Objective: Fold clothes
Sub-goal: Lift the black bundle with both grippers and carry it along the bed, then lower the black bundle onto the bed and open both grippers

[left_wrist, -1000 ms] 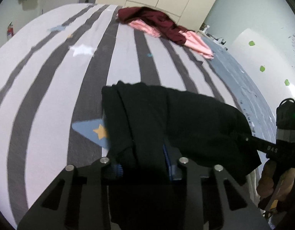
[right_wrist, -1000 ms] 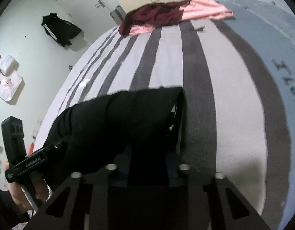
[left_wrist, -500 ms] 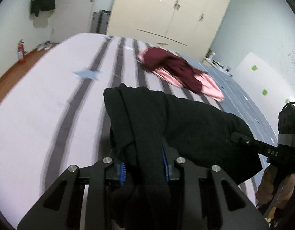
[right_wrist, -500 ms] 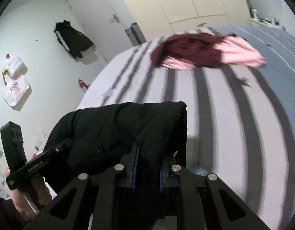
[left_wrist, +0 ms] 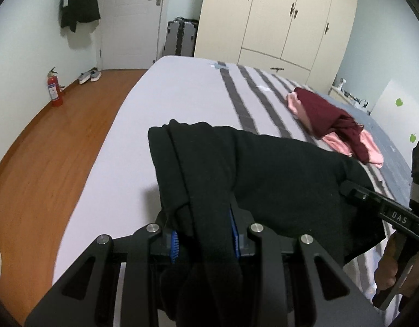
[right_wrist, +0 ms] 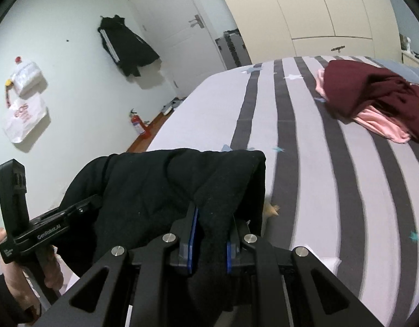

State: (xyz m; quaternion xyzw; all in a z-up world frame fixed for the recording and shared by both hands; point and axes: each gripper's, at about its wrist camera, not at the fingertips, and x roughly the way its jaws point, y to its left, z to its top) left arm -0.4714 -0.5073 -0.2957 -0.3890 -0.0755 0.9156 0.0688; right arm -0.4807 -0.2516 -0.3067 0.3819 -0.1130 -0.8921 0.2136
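A folded black garment (left_wrist: 264,169) hangs in the air between my two grippers, above the near left part of the striped bed (left_wrist: 182,103). My left gripper (left_wrist: 205,234) is shut on its left end, the cloth bunched between the blue pads. In the right wrist view my right gripper (right_wrist: 209,234) is shut on the other end of the black garment (right_wrist: 160,190). Each gripper shows in the other's view: the right one (left_wrist: 383,209) and the left one (right_wrist: 45,229), held by a hand (right_wrist: 10,272).
A maroon garment (left_wrist: 326,114) lies on pink clothes (left_wrist: 373,150) at the bed's far right. Left of the bed are a wooden floor (left_wrist: 45,150), a red fire extinguisher (left_wrist: 54,88) and shoes (left_wrist: 89,75). A wardrobe (left_wrist: 277,16) and a suitcase (left_wrist: 180,38) stand behind.
Both grippers have lifted the black garment off the bed and carried it toward the bed's left side; the views now take in the floor, door and wardrobe. The grips are unchanged.
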